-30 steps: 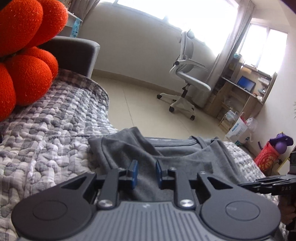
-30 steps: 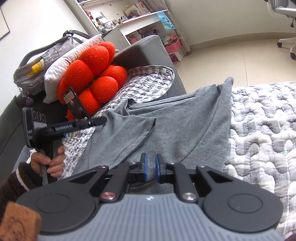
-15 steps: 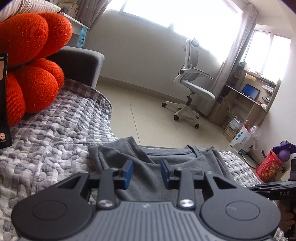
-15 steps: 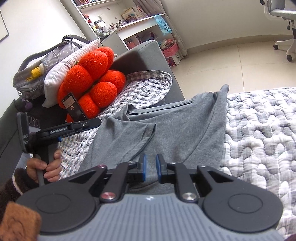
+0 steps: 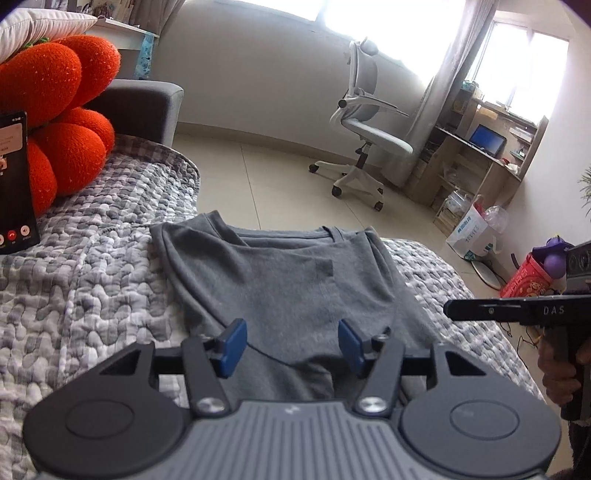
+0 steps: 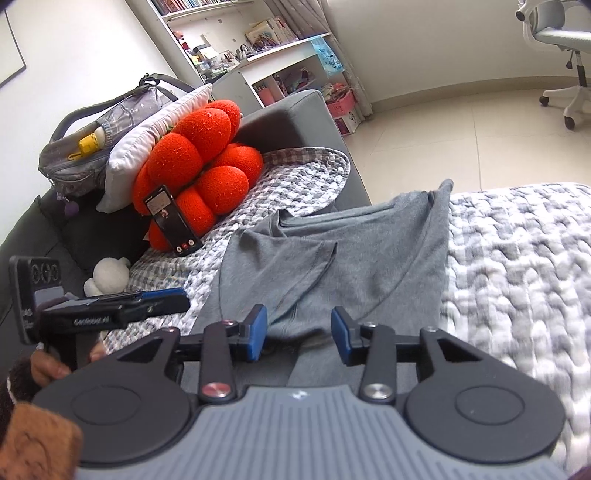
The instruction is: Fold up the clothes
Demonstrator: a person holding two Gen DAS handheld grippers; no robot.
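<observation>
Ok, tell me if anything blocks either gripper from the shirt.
Nothing visible does. The shirt lies flat on the quilt, right below the left gripper and right gripper. Both jaws are opening, with nothing held between them. The phone and cushion sit off to the side.

Daylight floods in from the big blown-out windows [image 5: 369, 22], pure white glare. Fisheye bends the edges, corners go dark, and the grey-white quilted bedspread [image 6: 517, 295] smears with blur.

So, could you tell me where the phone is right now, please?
The phone stands propped against the orange cushion at the left of both views, on the quilt left of the grey T-shirt.
</observation>
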